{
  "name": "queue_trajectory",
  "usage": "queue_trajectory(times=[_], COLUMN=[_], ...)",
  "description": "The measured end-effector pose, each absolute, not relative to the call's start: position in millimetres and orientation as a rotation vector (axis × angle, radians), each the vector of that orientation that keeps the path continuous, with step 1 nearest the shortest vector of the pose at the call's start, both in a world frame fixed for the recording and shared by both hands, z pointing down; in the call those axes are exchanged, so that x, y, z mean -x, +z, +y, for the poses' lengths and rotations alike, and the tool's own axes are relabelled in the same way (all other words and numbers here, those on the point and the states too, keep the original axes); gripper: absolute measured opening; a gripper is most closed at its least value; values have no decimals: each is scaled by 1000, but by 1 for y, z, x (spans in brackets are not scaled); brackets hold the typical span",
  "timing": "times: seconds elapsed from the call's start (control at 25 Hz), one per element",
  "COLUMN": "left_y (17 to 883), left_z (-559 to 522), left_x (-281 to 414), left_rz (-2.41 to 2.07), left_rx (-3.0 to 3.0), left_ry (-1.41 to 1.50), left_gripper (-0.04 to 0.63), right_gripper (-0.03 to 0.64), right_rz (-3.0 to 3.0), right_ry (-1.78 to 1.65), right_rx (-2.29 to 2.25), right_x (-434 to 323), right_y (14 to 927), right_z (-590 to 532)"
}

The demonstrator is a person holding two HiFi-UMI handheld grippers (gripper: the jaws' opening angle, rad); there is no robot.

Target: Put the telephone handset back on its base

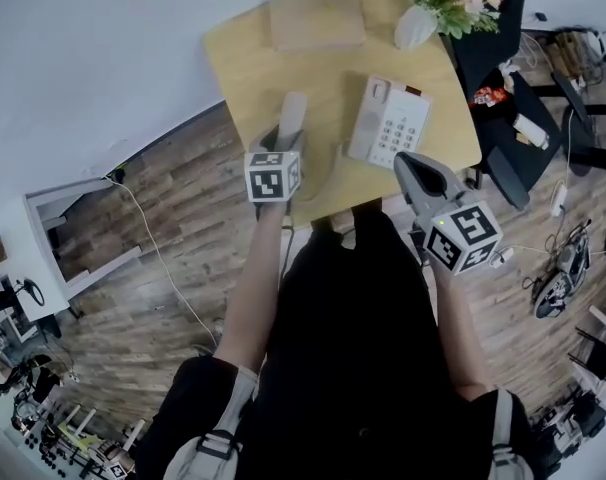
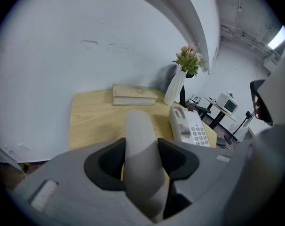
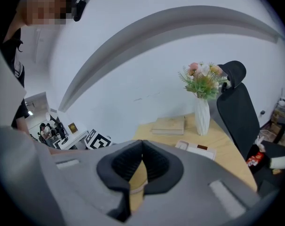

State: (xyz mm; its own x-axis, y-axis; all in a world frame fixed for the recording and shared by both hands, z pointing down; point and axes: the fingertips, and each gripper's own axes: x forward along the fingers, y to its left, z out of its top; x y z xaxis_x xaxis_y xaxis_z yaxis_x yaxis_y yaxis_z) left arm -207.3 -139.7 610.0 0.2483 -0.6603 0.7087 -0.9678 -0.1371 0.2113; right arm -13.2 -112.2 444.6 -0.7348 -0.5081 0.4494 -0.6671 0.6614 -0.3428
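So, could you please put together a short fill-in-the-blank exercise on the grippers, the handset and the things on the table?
1. The left gripper is shut on the handset, so the cradle of the telephone base is ____.
2. The right gripper has its jaws ____, with nothing between them.
3. The white vase holds ____.
4. In the head view, the telephone base lies to the ____ of the handset.

Missing words: empty; shut; flowers; right

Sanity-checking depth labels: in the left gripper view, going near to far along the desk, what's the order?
handset, clamped in the left claw → telephone base → book. The vase of flowers is left out because it sits about as far back as the book.
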Motion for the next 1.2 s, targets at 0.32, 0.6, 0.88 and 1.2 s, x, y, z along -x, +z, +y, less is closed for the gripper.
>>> queue_trajectory(times=[0.32,0.6,0.88,1.2], left_y=[580,575,573,565], left_z=[-118,-100,-95,-108], left_x=[202,192,179,152], left_rz=[-1483,-1434,-1414,-1394], left_rx=[-1960,-2018,-2043,-2083], left_ry=[569,566,563,552], left_gripper=[216,216,216,216], right_gripper=[3,3,3,3], right_rz=[-2576,-2551,-2523,-2497], right_ry=[713,732,734,712], right_rx=[-1042,-1107,-1188,-1237], right_x=[19,21,11,-8], right_y=[437,440,438,431], right_z=[-77,-52,-46,-48])
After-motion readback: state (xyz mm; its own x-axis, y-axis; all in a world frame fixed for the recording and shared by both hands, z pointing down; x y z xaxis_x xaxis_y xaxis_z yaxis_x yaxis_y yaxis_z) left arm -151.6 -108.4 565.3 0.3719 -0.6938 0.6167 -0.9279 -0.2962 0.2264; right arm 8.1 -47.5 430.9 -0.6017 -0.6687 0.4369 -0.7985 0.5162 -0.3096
